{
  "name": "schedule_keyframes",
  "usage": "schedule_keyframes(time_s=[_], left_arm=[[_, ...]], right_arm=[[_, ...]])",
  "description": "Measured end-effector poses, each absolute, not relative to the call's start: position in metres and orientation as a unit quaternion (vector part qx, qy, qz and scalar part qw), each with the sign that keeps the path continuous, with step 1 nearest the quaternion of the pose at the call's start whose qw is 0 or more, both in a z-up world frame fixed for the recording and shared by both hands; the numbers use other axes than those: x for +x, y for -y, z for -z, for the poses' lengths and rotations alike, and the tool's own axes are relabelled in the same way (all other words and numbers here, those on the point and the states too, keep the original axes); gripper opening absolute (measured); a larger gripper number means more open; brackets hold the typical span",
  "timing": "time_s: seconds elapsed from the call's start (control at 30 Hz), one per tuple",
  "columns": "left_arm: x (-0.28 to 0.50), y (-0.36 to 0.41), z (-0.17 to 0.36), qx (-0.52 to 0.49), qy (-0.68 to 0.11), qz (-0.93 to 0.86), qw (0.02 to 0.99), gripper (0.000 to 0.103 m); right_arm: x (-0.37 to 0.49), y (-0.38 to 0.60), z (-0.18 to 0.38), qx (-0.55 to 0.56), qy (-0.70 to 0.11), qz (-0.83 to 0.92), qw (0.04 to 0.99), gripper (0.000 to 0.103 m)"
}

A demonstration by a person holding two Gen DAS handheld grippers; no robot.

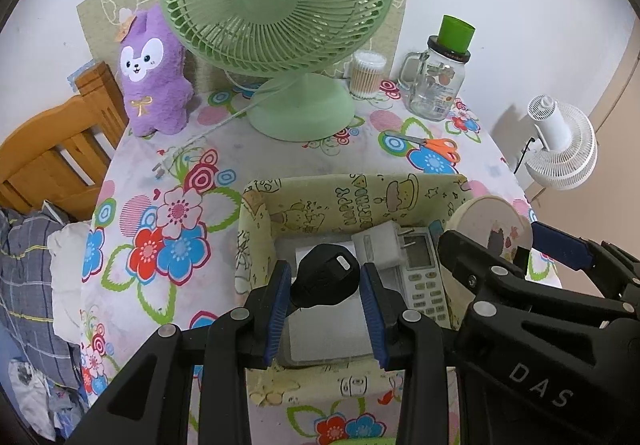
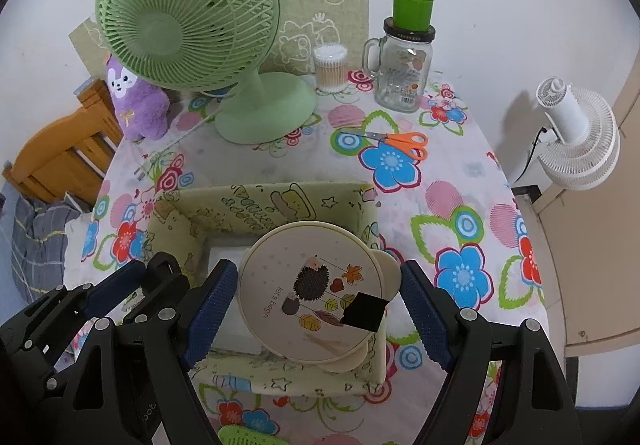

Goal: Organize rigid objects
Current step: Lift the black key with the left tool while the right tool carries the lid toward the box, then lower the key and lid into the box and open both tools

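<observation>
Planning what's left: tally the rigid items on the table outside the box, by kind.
Fan: 1
Containers: 3, swab tub, glass jar, green cup
Scissors: 1
Green perforated item, near edge: 1
Total: 6

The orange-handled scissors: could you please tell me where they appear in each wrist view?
Left wrist view: the orange-handled scissors lie right of centre, on the tablecloth below the glass jar.
Right wrist view: the scissors lie right of centre, again below the jar.
Shared landmark: the green desk fan, left of the scissors in both.
</observation>
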State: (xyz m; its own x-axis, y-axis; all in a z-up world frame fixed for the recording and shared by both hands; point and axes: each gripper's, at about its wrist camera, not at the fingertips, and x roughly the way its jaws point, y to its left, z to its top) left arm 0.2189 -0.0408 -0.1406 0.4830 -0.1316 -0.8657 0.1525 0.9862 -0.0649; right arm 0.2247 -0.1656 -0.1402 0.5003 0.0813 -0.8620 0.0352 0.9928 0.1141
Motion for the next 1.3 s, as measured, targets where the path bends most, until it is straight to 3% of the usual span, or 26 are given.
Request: schedule_keyframes(time_s=[0.9,1.0,1.03,1.1,1.3], left_arm=[[0.256,0.043,0.179,-0.033,-0.522,0.07,0.849,0.038],[0.254,0.043,0.178,-0.025,-0.523,0.068,0.849,0.045],[0.254,0.042,0.178,-0.024,-0.524,0.071,0.848,0.056],[0.253,0.042,0.178,-0.027,-0.526,0.077,0.847,0.068],[0.242,0.04,0.179,-0.026,-0.534,0.08,0.841,0.072]], right_arm=[[0.255,0.173,0.164,0.058,-0.518,-0.032,0.853,0.084],[0.256,0.171,0.165,0.055,-0.519,-0.035,0.852,0.084],[0.257,0.17,0.165,0.055,-0.52,-0.037,0.851,0.084],[0.257,0.168,0.167,0.055,-0.522,-0.042,0.85,0.084],[0.254,0.159,0.168,0.042,-0.527,-0.056,0.847,0.084]])
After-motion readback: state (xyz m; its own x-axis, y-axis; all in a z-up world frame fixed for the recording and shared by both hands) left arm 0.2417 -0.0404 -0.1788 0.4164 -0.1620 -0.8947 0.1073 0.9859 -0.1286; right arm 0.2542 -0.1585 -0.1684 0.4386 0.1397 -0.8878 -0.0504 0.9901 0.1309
